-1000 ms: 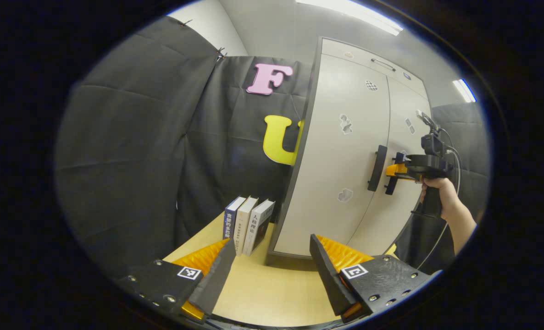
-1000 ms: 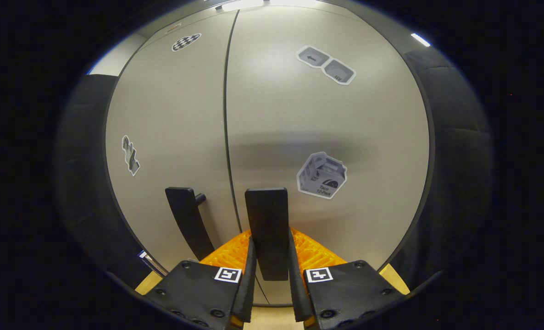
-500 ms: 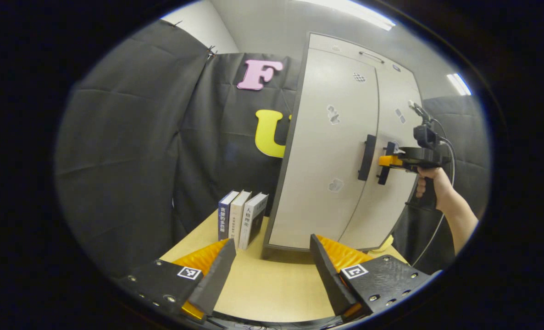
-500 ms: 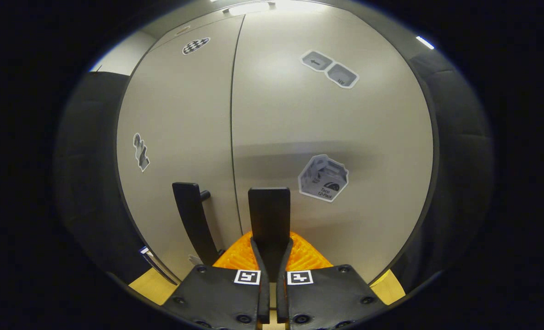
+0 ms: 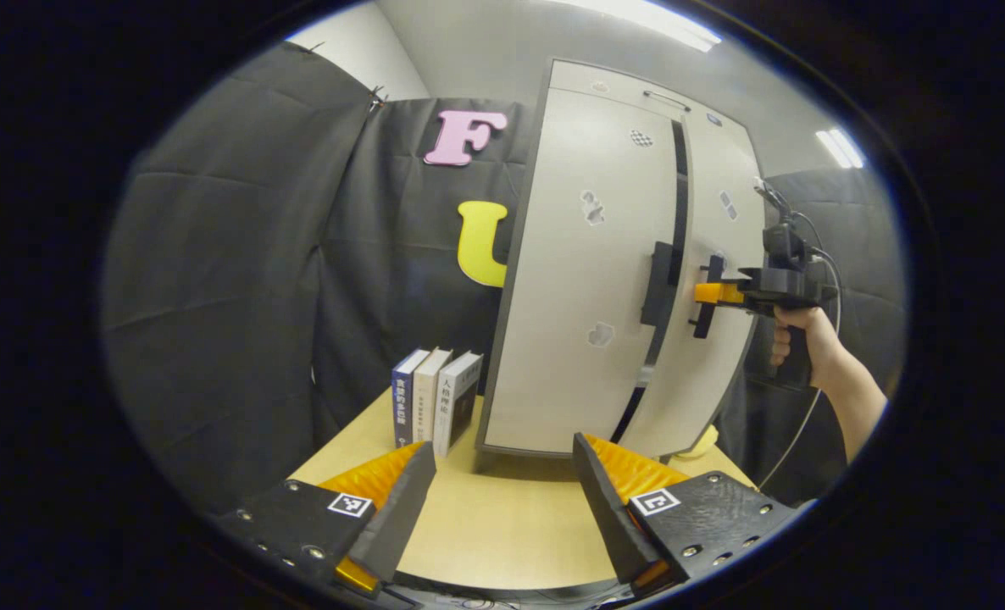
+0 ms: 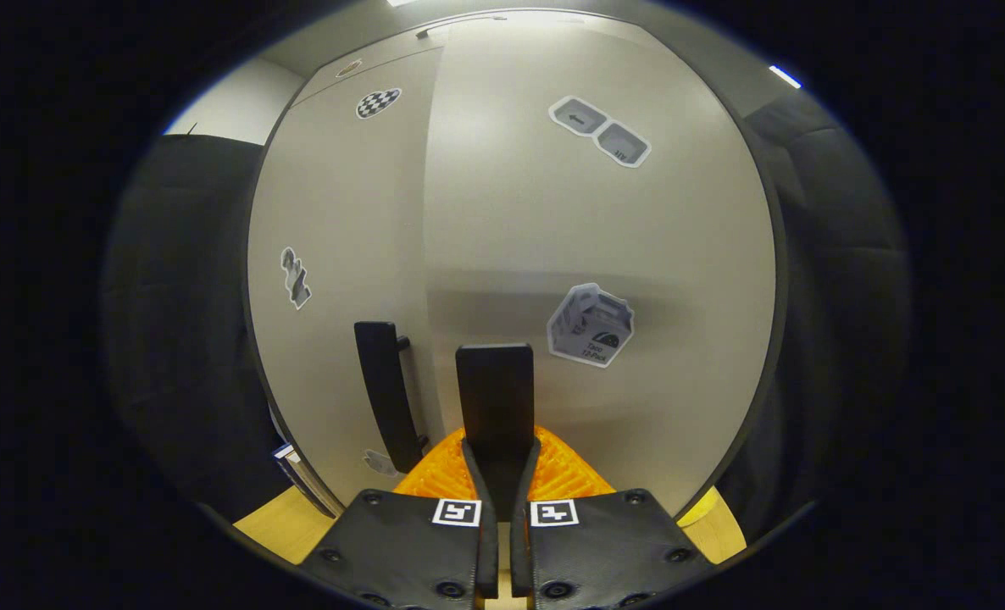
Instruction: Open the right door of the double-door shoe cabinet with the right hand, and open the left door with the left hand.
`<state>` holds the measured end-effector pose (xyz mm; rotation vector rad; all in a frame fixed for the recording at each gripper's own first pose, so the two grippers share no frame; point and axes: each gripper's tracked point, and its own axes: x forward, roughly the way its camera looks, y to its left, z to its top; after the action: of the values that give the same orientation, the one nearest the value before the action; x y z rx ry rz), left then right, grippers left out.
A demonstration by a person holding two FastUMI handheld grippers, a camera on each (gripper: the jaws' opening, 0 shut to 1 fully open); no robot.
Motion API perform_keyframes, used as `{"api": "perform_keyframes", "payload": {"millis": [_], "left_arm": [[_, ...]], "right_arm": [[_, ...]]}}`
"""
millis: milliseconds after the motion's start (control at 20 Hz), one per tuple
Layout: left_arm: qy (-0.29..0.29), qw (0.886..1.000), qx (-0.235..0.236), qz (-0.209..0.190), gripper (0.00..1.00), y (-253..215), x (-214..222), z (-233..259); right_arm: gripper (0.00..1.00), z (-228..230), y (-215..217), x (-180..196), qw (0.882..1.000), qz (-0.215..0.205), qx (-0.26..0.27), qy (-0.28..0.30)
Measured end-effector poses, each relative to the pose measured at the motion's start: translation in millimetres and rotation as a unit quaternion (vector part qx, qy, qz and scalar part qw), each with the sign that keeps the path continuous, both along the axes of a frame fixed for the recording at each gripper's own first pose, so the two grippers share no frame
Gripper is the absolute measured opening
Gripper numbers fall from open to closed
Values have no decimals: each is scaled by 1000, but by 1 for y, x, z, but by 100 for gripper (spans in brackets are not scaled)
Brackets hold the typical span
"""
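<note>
The shoe cabinet [image 5: 587,280] is standing upright on the far end of the bench [image 5: 502,517], its long axis running top to bottom and its pale doors facing me; the right door [image 5: 719,288] is swinging a little way out, so a dark gap is showing between it and the left door [image 5: 591,280], which is lying flush and closed; both black handles are running vertically, side by side near the middle seam.

My right tongs [image 6: 496,474] are clamping both fingers on the right door's handle [image 6: 494,398], which is standing straight up between them; the left door's handle [image 6: 388,394] is sitting just beside it, untouched. My left tongs [image 5: 502,500] are hanging wide open over the bare bench, well apart from the cabinet, gripping nothing.

The left gripper view is giving me the side picture: my right hand [image 5: 803,339] holding its tongs level against the door, the dark gap at the seam, and three books [image 5: 435,407] standing upright just beside the cabinet's left corner; the right gripper view is giving me the door faces up close, with grey stickers, a box-shaped sticker [image 6: 591,326] beside the gripped handle and a chequered sticker [image 6: 378,102] high on the left door.
</note>
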<state>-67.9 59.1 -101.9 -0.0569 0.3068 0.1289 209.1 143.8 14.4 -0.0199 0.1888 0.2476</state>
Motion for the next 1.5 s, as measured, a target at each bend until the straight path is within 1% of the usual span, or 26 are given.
{"api": "perform_keyframes", "payload": {"millis": [150,300,500,650,800,1050,1100,1150,1200,1350,1450,1500], "left_arm": [[-14,1000,13,-15,94,-11,6,3],[-29,999,23,-12,94,-27,17,9],[-44,998,29,17,94,-58,18,25],[-52,997,46,40,94,-86,7,36],[-44,996,53,57,94,-113,-9,32],[-40,995,58,75,94,-149,-35,28],[-40,994,57,81,94,-154,-40,26],[-41,994,55,86,94,-159,-46,25],[-42,994,50,91,94,-164,-51,22],[-48,993,43,101,94,-174,-65,16],[-49,993,43,100,94,-177,-70,10],[-46,993,42,97,94,-180,-72,5]], "right_arm": [[7,-1,1,-12,1000,23,5,12],[7,-1,-3,-20,999,46,0,12],[7,0,-9,-36,996,87,12,9],[7,2,-15,-48,993,119,21,7],[7,4,-22,-53,990,141,29,6],[7,6,-29,-59,986,166,35,3],[7,5,-30,-58,985,171,35,2],[5,6,-31,-58,984,176,35,1],[7,4,-33,-59,983,179,36,1],[5,6,-41,-63,982,184,44,-10],[10,8,-46,-66,982,183,52,-12],[7,8,-48,-66,982,183,52,-12]]}}
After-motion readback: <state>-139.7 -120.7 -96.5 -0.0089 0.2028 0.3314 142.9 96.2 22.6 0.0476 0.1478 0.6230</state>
